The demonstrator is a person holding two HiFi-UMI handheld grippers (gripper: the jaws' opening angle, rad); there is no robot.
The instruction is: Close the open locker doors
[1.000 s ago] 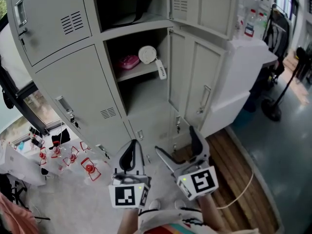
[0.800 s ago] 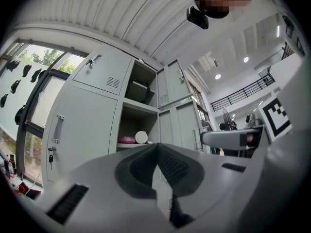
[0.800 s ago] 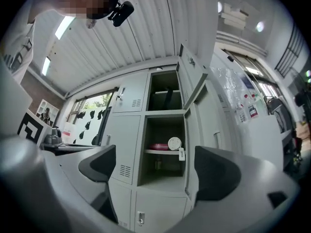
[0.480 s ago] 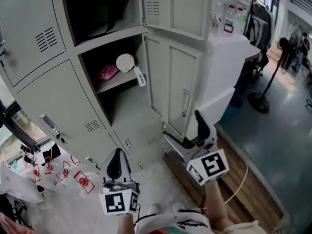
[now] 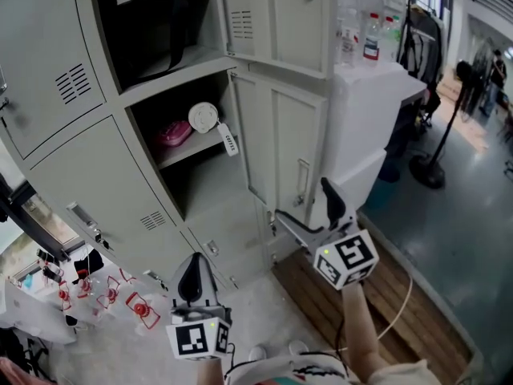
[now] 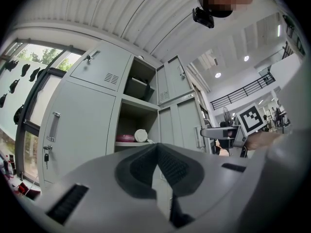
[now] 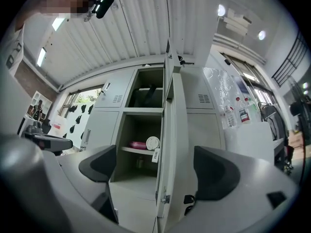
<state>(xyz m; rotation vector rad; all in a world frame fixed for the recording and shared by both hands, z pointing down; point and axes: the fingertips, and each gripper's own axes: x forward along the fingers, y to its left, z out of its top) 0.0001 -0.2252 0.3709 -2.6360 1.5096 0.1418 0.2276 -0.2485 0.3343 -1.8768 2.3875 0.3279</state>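
Lockers await closing: a person stands before a bank of grey lockers with a two-jaw gripper in each hand. 2 doors in the middle column hang open, the upper door and the lower door beneath it. Both are swung out to the right of their compartments.

The upper compartment holds a dark bag. On the shelf of the lower compartment sit a pink container and a white round object. A white tag hangs at the shelf's right end.

The right gripper is raised near the bottom of the lower door, its jaws spread wide and holding nothing. Seen along those jaws, the door's edge stands between them, though contact cannot be told. The left gripper hangs low and nearer the person, in front of the closed lockers at the left. Its jaws are pressed together on nothing.

To the right of the lockers, a white counter carries several bottles. A dark stand with a round base rises from the grey floor at far right. Wooden boards lie by the locker base, and small red-and-white items are scattered on the floor at the left.
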